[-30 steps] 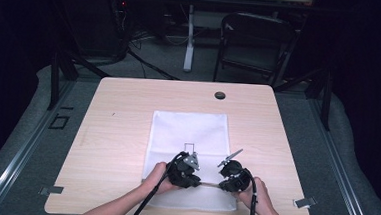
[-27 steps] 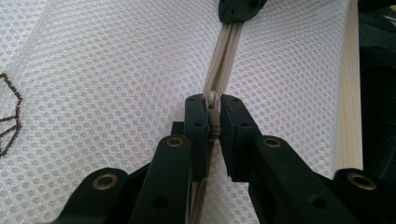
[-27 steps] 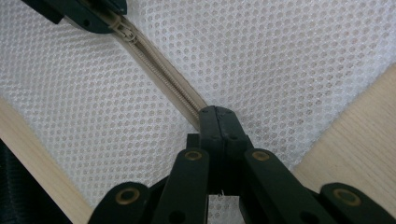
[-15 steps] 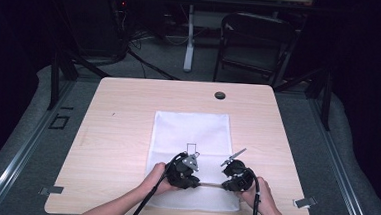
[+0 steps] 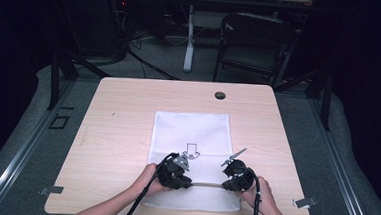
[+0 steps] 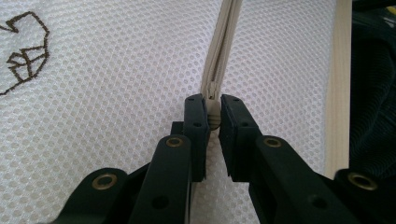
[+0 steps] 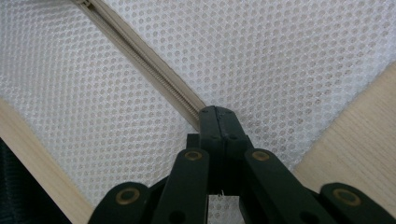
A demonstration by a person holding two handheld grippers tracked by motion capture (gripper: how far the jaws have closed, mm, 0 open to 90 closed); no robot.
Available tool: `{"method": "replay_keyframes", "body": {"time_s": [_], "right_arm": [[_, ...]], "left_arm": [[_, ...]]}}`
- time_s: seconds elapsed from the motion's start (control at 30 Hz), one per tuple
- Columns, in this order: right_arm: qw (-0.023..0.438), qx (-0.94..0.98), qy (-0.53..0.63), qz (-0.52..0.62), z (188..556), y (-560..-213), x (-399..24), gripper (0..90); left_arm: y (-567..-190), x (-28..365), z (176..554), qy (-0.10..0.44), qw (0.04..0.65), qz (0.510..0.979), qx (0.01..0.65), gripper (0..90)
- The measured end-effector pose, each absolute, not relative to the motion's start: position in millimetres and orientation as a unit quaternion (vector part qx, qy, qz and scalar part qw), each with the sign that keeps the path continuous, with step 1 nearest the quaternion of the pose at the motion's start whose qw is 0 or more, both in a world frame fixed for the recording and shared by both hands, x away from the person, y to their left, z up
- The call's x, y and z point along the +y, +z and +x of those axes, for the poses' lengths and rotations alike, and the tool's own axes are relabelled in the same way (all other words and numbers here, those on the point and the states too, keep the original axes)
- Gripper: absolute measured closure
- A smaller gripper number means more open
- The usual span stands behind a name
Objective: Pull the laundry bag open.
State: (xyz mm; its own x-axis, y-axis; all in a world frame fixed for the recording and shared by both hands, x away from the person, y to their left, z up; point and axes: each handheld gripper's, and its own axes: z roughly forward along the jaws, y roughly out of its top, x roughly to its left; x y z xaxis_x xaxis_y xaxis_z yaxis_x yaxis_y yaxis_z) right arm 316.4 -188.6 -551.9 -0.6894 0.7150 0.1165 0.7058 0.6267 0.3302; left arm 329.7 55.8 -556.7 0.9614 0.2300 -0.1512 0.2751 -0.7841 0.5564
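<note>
Now L gripper [image 6: 213, 109] clamps zip pull [image 6: 213, 117] – R gripper [image 7: 218, 114] pinches mesh bag [image 5: 192, 132] zipper [image 7: 140, 60].

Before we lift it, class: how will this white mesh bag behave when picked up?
The mesh bag probably flops: it's thin netting lying flat on the table. Likely light, being mostly holes. The zip may stay slightly stiffer, a denser woven strip.

Under both tools lies a white mesh bag [image 5: 191, 132], a soft, perforated cloth with a matt look. Its beige zipper [image 6: 219, 51], running ahead of the left gripper [image 6: 213, 119], looks like woven tape with fine teeth. Both grippers are matt black plastic with brass-coloured rivets. Beyond the cloth, the table [image 5: 117, 118] is pale, smooth wood grain.
</note>
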Motion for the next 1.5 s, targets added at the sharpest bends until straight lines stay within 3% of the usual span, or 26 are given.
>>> {"method": "replay_keyframes", "body": {"time_s": [0.37,1.0,1.5], "right_arm": [[0.017,0.904,0.167,0.394,318,-551,-191,90.0],[0.019,0.904,0.154,0.399,318,-550,-193,90.0],[0.029,0.909,0.150,0.387,319,-549,-194,90.0]], "left_arm": [[-557,51,328,-0.037,0.300,0.943,0.139,81.3],[-559,88,332,-0.037,0.290,0.942,0.167,81.3],[-558,93,332,-0.035,0.291,0.941,0.170,81.3]]}}
